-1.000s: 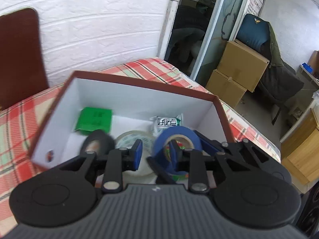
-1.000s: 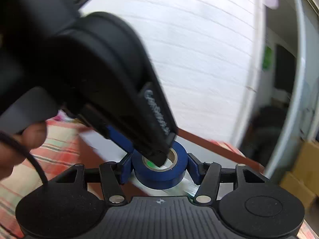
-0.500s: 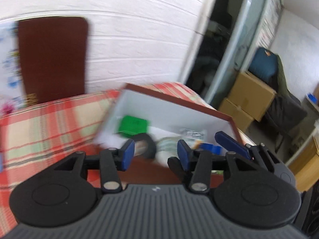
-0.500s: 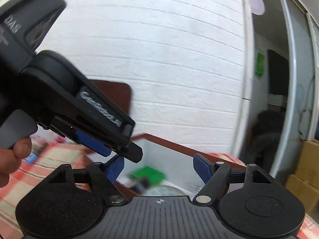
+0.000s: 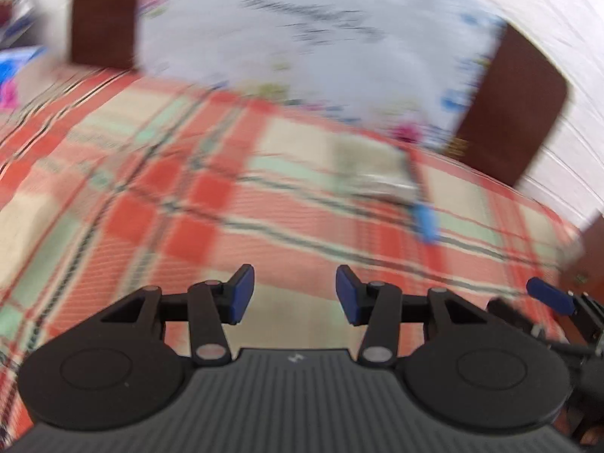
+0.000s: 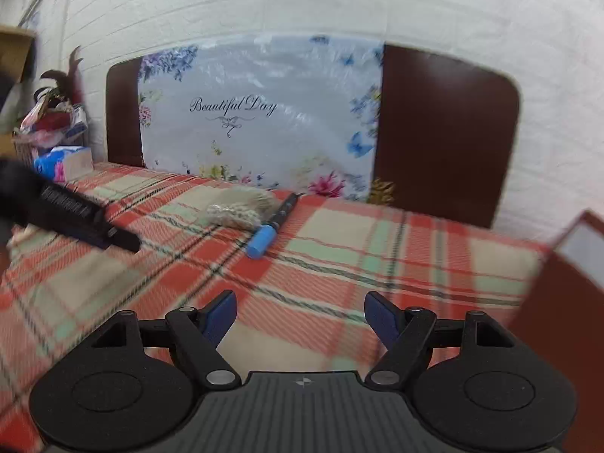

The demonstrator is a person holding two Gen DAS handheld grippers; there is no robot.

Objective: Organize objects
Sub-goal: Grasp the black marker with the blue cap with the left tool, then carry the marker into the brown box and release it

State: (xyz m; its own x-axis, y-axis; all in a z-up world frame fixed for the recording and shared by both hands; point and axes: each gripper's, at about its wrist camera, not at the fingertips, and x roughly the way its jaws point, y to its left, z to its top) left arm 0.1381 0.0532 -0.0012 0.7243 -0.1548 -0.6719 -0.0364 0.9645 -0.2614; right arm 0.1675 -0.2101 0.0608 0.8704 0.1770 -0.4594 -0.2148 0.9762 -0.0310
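A marker with a blue cap [image 6: 268,231] lies on the plaid cloth beside a clear bag of pale small pieces [image 6: 237,207]. Both show blurred in the left wrist view, the marker [image 5: 422,219] and the bag [image 5: 373,173]. My left gripper [image 5: 294,294] is open and empty above the cloth. My right gripper [image 6: 300,317] is open and empty, well short of the marker. The brown box with white inside [image 6: 573,264] stands at the right edge of the right wrist view. The left gripper [image 6: 71,219] shows as a dark shape at the left there.
A headboard [image 6: 445,132] with a floral "Beautiful Day" sheet [image 6: 256,113] stands against the white brick wall. A tissue pack [image 6: 60,162] and a basket of items [image 6: 49,120] sit at the far left. The right gripper's blue pad [image 5: 551,298] shows at the left view's right edge.
The right gripper let go of the blue tape roll over the box. Both grippers then swung left, away from the box, and now face the marker and the bag by the headboard.
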